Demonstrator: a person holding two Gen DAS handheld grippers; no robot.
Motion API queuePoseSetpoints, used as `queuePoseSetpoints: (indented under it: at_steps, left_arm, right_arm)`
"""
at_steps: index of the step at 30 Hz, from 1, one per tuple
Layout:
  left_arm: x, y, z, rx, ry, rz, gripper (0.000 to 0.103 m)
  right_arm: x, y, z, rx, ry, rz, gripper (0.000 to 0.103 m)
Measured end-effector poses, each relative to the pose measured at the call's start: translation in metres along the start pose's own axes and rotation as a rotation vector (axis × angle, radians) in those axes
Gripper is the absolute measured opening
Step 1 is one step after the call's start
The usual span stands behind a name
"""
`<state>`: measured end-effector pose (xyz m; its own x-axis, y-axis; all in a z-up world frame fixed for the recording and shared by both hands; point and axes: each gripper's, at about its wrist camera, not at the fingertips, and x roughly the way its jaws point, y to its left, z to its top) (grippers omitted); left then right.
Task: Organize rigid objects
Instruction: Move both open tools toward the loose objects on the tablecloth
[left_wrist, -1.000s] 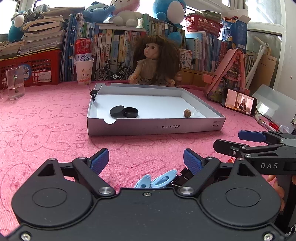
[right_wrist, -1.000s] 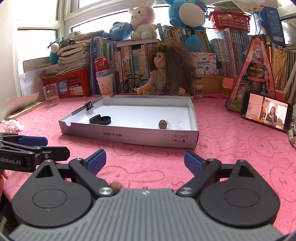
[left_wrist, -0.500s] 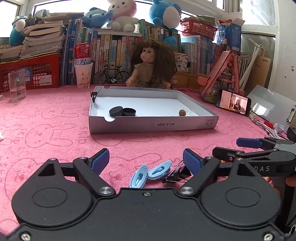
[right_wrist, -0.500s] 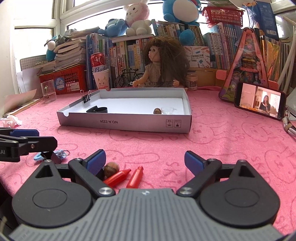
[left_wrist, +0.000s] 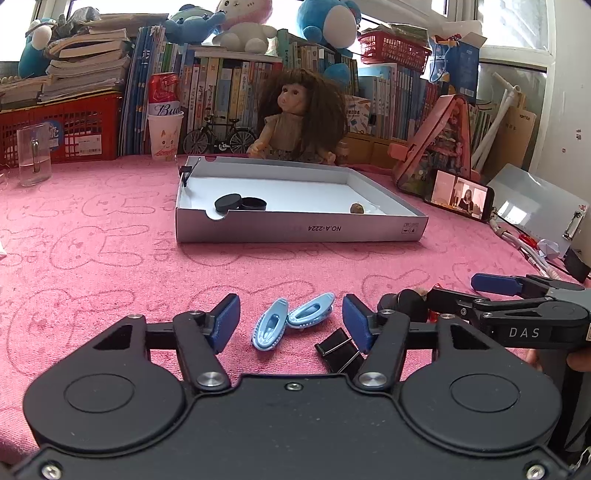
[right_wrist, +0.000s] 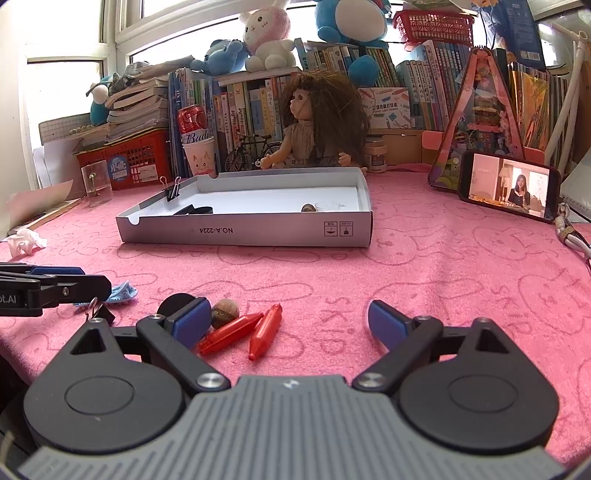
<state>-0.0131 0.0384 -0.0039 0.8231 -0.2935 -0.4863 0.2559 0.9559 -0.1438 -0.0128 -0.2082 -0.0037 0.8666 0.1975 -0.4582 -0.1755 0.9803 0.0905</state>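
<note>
A white cardboard tray (left_wrist: 295, 232) (right_wrist: 243, 232) sits mid-table; it holds two black round lids (left_wrist: 240, 202), a brown nut (left_wrist: 357, 208) and a clipped-on binder clip (left_wrist: 184, 172). My left gripper (left_wrist: 291, 322) is open and empty, low over the cloth, with two light-blue clips (left_wrist: 291, 320) between its fingers and a black binder clip (left_wrist: 338, 350) by its right finger. My right gripper (right_wrist: 290, 323) is open and empty; two red pieces (right_wrist: 251, 330), a brown nut (right_wrist: 225, 312) and a black disc (right_wrist: 177, 302) lie by its left finger.
Pink cloth covers the table. At the back stand a doll (left_wrist: 299, 118), a paper cup with a can (left_wrist: 165, 125), a glass (left_wrist: 34, 155), a red basket and books. A phone (right_wrist: 508, 186) and a pink triangular toy house (right_wrist: 480, 122) stand at the right.
Both grippers have pulled back and tilted down. The blue clips, black binder clip, red pieces and nut have come into full view in front of them. Both stay open.
</note>
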Motion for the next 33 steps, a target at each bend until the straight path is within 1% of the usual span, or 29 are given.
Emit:
queuePoseSetpoints:
  at_steps: [6, 9, 14, 17, 24, 26, 29, 31, 33]
  left_arm:
    - [-0.006, 0.004, -0.006, 0.006, 0.011, 0.015, 0.048]
    - [-0.01, 0.009, -0.009, -0.008, 0.014, 0.024, 0.047]
    - [-0.013, 0.016, -0.011, -0.016, 0.022, 0.053, 0.047]
    - [-0.012, 0.017, -0.011, -0.014, 0.019, 0.069, 0.046]
    - [-0.009, 0.015, -0.01, -0.003, 0.015, 0.104, 0.046]
    - [-0.008, 0.017, -0.009, -0.011, 0.015, 0.106, 0.046]
    - [-0.008, 0.018, -0.008, -0.013, 0.015, 0.112, 0.046]
    - [-0.007, 0.018, -0.008, -0.012, 0.013, 0.117, 0.046]
    - [-0.006, 0.018, -0.007, -0.013, 0.013, 0.121, 0.046]
  right_arm:
    - [-0.01, -0.003, -0.005, -0.035, -0.001, 0.005, 0.096]
    - [-0.016, -0.006, -0.007, -0.055, -0.006, -0.003, 0.096]
    - [-0.024, -0.011, -0.009, -0.086, -0.012, -0.038, 0.096]
    - [-0.023, -0.013, -0.009, -0.096, -0.008, -0.069, 0.096]
    - [-0.018, -0.009, -0.008, -0.119, -0.01, -0.107, 0.096]
    - [-0.019, -0.008, -0.006, -0.118, -0.012, -0.103, 0.096]
    - [-0.02, -0.005, -0.007, -0.133, 0.0, -0.06, 0.096]
    - [-0.018, 0.0, -0.008, -0.167, 0.015, -0.069, 0.095]
    - [-0.016, 0.002, -0.01, -0.188, 0.014, -0.089, 0.095]
